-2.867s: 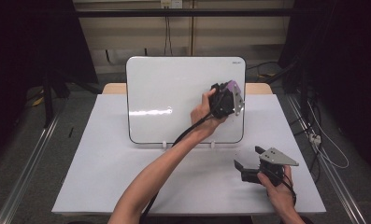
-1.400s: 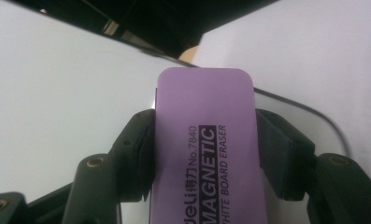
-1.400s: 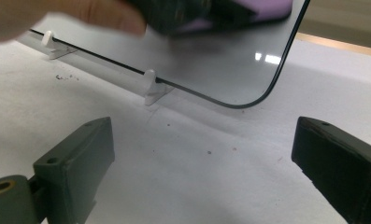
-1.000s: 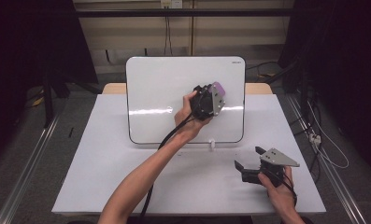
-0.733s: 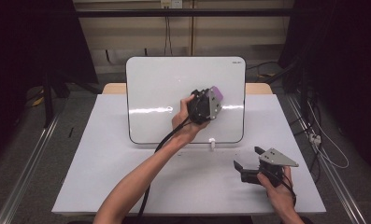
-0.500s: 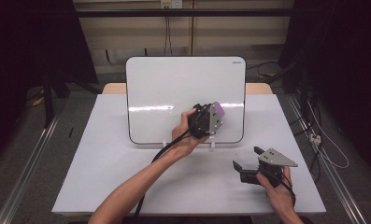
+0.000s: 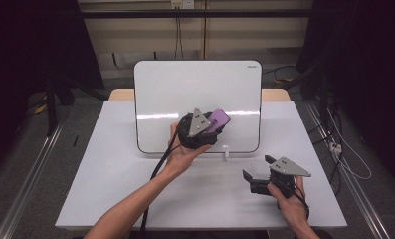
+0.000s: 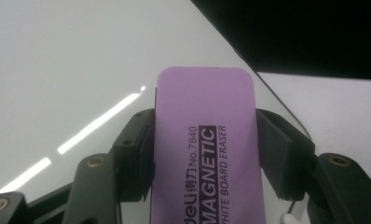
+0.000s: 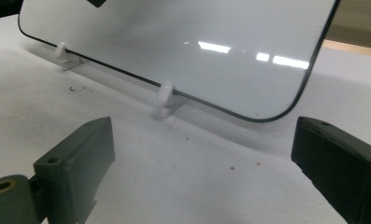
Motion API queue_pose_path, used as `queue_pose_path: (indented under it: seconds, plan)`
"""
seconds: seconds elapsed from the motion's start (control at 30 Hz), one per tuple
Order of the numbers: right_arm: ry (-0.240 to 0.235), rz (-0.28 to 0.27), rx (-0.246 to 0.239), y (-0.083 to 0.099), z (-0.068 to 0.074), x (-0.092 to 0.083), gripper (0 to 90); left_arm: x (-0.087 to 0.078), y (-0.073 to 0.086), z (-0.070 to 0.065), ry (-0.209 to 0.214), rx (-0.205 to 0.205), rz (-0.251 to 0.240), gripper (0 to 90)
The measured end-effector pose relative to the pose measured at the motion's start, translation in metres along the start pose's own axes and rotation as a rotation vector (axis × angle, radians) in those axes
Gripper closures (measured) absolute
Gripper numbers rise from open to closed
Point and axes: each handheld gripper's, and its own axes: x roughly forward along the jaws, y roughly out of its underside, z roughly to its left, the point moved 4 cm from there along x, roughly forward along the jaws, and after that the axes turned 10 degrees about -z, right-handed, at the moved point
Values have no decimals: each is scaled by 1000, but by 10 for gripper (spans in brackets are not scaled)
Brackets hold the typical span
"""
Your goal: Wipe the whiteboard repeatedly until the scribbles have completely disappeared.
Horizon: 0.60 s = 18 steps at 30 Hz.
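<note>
Left gripper view: fingers (image 8: 136,154) clamp purple eraser (image 8: 205,140) against whiteboard (image 8: 71,70)

The left gripper (image 7: 216,123) is raised on an outstretched forearm reaching toward one o'clock, its jaws clamped on both sides of a purple eraser (image 8: 205,140). The right gripper (image 7: 257,170) rests low at five o'clock, jaws spread wide apart, pointing toward eleven o'clock.

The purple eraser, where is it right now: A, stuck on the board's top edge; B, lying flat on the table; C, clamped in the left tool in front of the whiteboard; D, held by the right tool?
C: the left tool has both jaws pressed against the sides of the purple eraser, with the whiteboard right behind it.
</note>
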Motion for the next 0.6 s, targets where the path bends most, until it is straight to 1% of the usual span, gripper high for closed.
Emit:
queue_pose_path:
  seconds: [0.03, 0.07, 0.1, 0.17, 0.23, 0.27, 0.3, 0.33, 0.43, 0.53, 0.57, 0.6]
  plan:
    - [-4, -3, 1, -1, 1, 2, 60, -3, 1, 2, -6, -36, -15, 413]
    - [-4, -6, 0, -1, 3, 3, 60, -7, 2, 5, -7, -61, -14, 413]
    - [-8, -7, 1, -2, 5, 5, 60, -11, 3, 9, -13, -86, -22, 413]
    - [-17, -14, 0, -3, 9, 9, 61, -17, 4, 13, -17, -108, -28, 412]
    - [-25, -21, -1, -4, 12, 13, 61, -25, 5, 18, -24, -155, -42, 413]
    - [-30, -21, 2, -4, 15, 16, 61, -27, 5, 19, -24, -169, -46, 413]
    - [-32, -25, 1, -4, 16, 17, 62, -32, 6, 21, -23, -200, -60, 412]
    - [-36, -31, 2, -5, 19, 19, 63, -34, 6, 22, -22, -215, -69, 412]
    - [-42, -42, 1, -7, 24, 21, 68, -43, 6, 22, -24, -199, -76, 412]
    - [-59, -51, 23, -8, 30, 21, 68, -51, 7, 20, -25, -203, -88, 412]
    - [-64, -53, 21, -9, 32, 21, 67, -54, 7, 19, -24, -204, -94, 412]
    - [-69, -57, 23, -10, 33, 22, 67, -57, 7, 18, -19, -205, -88, 412]
